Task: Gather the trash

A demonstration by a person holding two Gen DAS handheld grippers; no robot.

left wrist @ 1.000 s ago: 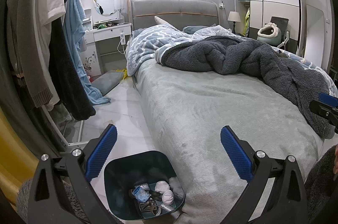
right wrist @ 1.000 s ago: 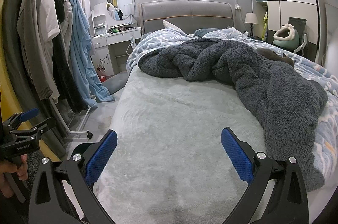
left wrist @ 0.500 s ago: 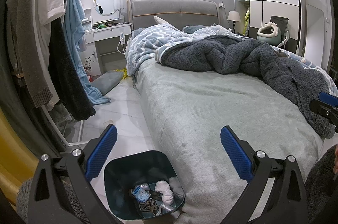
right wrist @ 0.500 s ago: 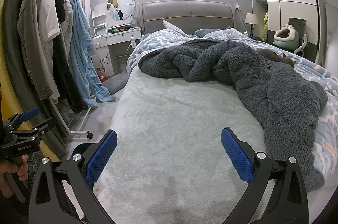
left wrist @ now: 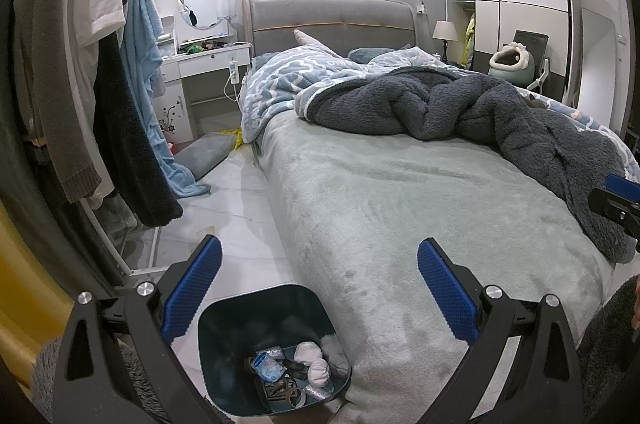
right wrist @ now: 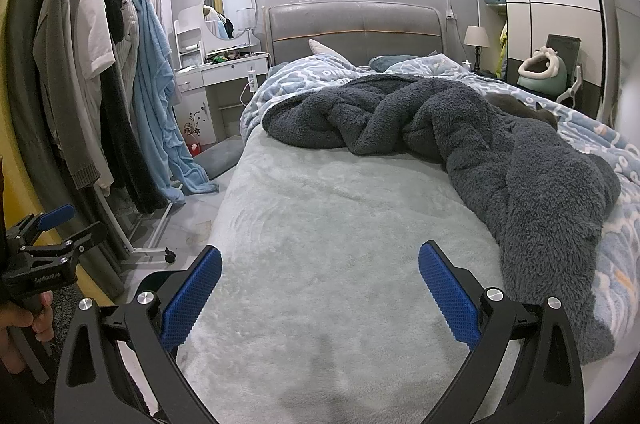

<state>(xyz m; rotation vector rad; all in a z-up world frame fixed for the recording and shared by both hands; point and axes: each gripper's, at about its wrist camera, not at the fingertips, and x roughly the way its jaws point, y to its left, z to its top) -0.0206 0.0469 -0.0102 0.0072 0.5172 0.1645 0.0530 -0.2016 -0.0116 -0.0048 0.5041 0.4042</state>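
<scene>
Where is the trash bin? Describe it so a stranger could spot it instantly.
Start at the bed with the pale green cover and go to its near left corner. On the white floor against that corner stands the trash bin, dark teal and open-topped. Nothing else nearby holds crumpled white tissues and wrappers.

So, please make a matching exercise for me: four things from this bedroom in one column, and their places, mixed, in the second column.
Things:
1. dark teal plastic trash bin
2. dark grey fleece blanket
3. light blue hanging robe
4. round wall mirror

Places:
A. on the clothes rack
B. above the white dressing table
C. on the floor beside the bed's corner
D. crumpled on the bed

Pairs: 1-C, 2-D, 3-A, 4-B
</scene>
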